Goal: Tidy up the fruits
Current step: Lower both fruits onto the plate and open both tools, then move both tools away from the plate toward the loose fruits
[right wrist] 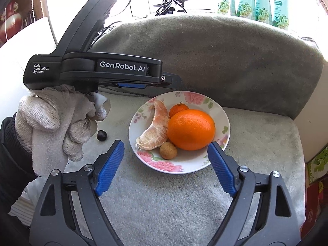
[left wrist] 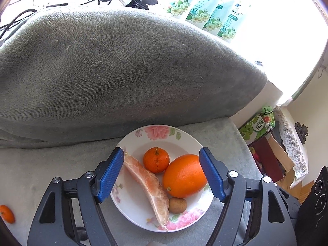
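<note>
Lying on floral plate (left wrist: pixel 157 132), pomelo segment (left wrist: pixel 146 186) runs long axis near-to-far. Counted: one orange (left wrist: pixel 184 176), one mandarin (left wrist: pixel 156 160), one longan (left wrist: pixel 177 205); second mandarin (left wrist: pixel 7 213) on cushion far left. Left gripper (left wrist: pixel 162 176) wide, empty, above plate.

Right view: right gripper (right wrist: pixel 166 165) wide, empty, near plate (right wrist: pixel 221 110); one dark chestnut (right wrist: pixel 101 135) left of plate.

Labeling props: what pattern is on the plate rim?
Pink flowers with green leaves on the white plate; clearest in the right wrist view.
</note>
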Demonstrator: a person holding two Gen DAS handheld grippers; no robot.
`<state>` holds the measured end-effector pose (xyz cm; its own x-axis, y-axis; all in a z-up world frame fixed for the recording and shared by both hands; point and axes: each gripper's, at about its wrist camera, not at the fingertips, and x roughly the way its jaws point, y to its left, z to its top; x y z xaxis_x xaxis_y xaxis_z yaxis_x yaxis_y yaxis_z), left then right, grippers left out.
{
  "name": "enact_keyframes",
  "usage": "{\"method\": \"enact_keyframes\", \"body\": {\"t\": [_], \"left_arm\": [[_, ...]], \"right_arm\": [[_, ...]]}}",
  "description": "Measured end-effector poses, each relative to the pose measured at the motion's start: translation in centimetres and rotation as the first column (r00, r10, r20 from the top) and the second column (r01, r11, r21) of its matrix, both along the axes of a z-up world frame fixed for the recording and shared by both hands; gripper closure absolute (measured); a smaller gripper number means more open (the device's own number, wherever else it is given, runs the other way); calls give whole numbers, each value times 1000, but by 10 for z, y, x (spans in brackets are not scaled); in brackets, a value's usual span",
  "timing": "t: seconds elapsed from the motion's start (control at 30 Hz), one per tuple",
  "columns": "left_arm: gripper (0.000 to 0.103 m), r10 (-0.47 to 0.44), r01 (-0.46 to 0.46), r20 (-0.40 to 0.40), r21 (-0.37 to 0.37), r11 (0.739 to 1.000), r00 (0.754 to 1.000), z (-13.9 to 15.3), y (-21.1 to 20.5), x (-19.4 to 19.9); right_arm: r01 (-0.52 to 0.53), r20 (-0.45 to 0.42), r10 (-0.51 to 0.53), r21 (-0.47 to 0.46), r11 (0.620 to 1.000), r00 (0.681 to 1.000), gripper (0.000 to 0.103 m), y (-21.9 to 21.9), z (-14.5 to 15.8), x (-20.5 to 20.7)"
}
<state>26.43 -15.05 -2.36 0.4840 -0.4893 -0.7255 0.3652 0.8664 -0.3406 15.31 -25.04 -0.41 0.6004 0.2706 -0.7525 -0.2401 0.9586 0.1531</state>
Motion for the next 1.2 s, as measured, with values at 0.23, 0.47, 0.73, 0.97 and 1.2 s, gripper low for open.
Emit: {"method": "enact_keyframes", "body": {"t": [0.23,0.47,0.73,0.97,1.2], "left_arm": [[27,8,-8,28,7,1000,1000,12,14,-15],[27,33,-34,61,17,999,998,22,40,-32],[27,79,-83,106,36,996,991,29,83,-55],[27,139,-147,129,62,987,982,30,130,-72],[29,239,-246,107,53,968,965,22,188,-85]], "right_arm": [[-10,27,11,-9,1000,1000,13,5,7,-6],[-38,33,38,-25,999,999,13,20,11,-15],[-53,36,53,-6,999,998,13,32,14,-23],[-77,28,77,-3,997,997,13,45,11,-26],[-113,11,113,-3,994,993,13,60,8,-29]]}}
